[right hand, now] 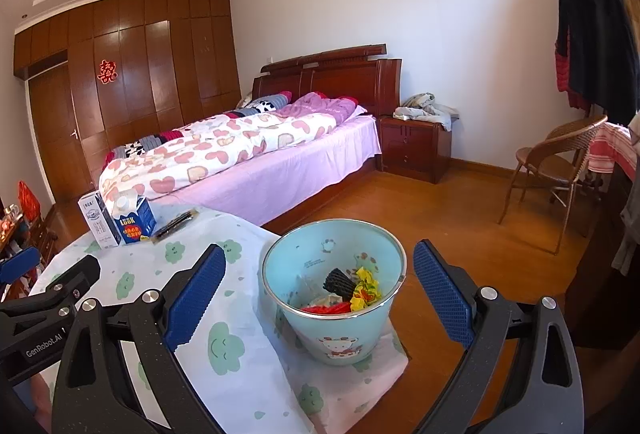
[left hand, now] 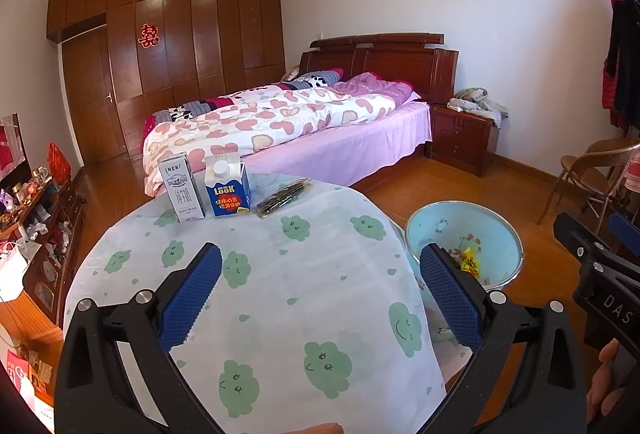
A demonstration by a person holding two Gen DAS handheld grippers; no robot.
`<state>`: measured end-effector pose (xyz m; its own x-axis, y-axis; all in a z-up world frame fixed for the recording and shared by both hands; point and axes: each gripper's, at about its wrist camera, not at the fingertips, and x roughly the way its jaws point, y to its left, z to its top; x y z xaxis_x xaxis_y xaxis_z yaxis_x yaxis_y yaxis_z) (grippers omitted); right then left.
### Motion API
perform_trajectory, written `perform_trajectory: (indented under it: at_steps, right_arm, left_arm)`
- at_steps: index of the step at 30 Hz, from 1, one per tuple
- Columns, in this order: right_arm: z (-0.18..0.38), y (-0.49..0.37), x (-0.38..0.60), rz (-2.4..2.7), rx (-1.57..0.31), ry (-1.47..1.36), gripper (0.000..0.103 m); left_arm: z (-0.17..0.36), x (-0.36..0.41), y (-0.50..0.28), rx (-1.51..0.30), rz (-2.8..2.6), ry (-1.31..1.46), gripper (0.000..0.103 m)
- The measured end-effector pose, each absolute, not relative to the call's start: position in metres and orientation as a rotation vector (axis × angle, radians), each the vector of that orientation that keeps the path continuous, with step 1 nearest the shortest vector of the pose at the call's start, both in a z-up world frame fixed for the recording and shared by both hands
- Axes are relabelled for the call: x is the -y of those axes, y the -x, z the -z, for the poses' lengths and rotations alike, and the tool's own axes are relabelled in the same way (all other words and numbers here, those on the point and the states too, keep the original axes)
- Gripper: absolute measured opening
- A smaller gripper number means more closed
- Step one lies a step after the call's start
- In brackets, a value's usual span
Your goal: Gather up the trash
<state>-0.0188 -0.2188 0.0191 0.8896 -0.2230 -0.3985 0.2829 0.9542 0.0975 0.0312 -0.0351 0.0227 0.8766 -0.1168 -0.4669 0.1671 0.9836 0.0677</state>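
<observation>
White milk carton (left hand: 181,191), blue Look carton (left hand: 227,189) upright, touching; dark wrapper (left hand: 283,197) flat beside them (far table edge); blue bin (right hand: 335,290) holds scraps.

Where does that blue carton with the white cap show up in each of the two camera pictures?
Left wrist view: the blue carton stands at the far edge of the table, upper left of centre, right of the white milk box.
Right wrist view: the blue carton is far left, at the table's far corner, partly behind the same milk box.
Shared landmark: the dark wrapper lying just right of it.
</observation>
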Motion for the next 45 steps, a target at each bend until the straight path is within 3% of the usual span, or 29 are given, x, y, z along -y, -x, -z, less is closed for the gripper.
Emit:
perform_trajectory:
  at_steps: [45]
  right_arm:
    - [-0.0241, 0.0195, 0.2109, 0.242, -0.400, -0.147, 0.093]
  left_arm:
    - [-0.0243, 0.0321, -0.0309, -0.483, 0.140, -0.087, 0.097]
